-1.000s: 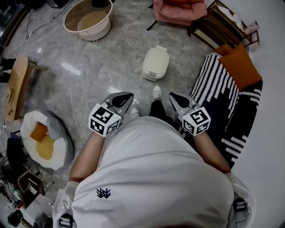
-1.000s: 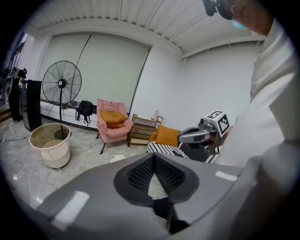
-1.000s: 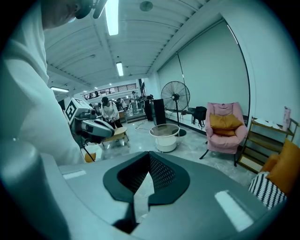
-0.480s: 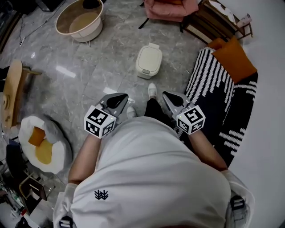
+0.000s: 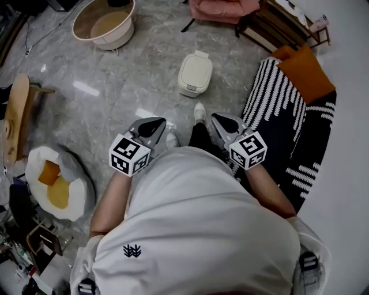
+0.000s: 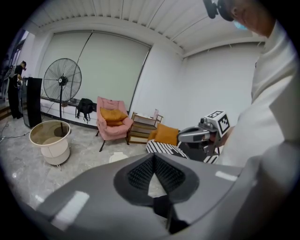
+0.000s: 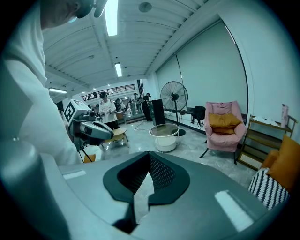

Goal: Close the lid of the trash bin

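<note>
A person in a white shirt (image 5: 196,230) is standing and holding both tools low, close to the body. The left gripper (image 5: 157,124) is pointing forward with its jaws pressed together, and nothing is sitting between them. The right gripper (image 5: 219,121) is doing the same, with its jaws together and empty. The two grippers are apart, and a white shoe (image 5: 200,113) is showing between them. A little farther along the grey floor (image 5: 115,86), the trash bin (image 5: 194,74) is sitting, and its cream lid looks down flat. A striped rug (image 5: 277,109) is lying to its right. Farther off, a round tub (image 5: 104,23) and a pink chair (image 5: 222,8) are standing.
</note>
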Available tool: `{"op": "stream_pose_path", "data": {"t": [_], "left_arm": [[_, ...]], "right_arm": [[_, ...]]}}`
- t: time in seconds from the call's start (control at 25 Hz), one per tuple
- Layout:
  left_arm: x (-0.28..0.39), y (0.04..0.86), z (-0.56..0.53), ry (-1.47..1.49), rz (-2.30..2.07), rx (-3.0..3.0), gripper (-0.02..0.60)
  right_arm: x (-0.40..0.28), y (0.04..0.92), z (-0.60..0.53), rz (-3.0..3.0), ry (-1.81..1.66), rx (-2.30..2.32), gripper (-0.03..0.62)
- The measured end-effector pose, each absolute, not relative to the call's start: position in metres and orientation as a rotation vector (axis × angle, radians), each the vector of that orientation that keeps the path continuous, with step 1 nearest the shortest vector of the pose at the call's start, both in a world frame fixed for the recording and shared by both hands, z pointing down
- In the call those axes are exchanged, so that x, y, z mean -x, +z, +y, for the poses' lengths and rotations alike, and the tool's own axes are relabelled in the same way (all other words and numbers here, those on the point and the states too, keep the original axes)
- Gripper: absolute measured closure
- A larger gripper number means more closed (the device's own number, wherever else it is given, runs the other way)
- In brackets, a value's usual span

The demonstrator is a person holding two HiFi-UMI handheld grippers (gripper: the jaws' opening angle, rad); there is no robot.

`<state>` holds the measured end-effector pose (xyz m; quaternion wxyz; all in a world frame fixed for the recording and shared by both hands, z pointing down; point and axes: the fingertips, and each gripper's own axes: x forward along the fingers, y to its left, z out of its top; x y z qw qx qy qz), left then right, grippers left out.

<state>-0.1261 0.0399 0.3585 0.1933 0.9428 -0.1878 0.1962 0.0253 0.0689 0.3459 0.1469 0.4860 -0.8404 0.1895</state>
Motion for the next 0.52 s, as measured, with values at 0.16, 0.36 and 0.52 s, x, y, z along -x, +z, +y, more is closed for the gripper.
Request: {"op": "stream_pose_path", "data": {"t": [0.16,0.36,0.52], "left_arm": [[0.125,0.359,0.039,0.553,-0.531,-2.64,0.526],[0.126,0.364,0.034,0.57,-0.536,-2.627,0.526],[0.118,0.366,0.025,0.575,-0.527,-2.632,0.526]], "right_arm": [[-0.026,0.35,0.064,-2.419,0.551,-1.397,0.594],[-0.028,0.354,0.057,-2.421,0.562,-1.393,0.594],[-0.033,0.359,0.047,-2.416,0.564,-1.39,0.594]]}}
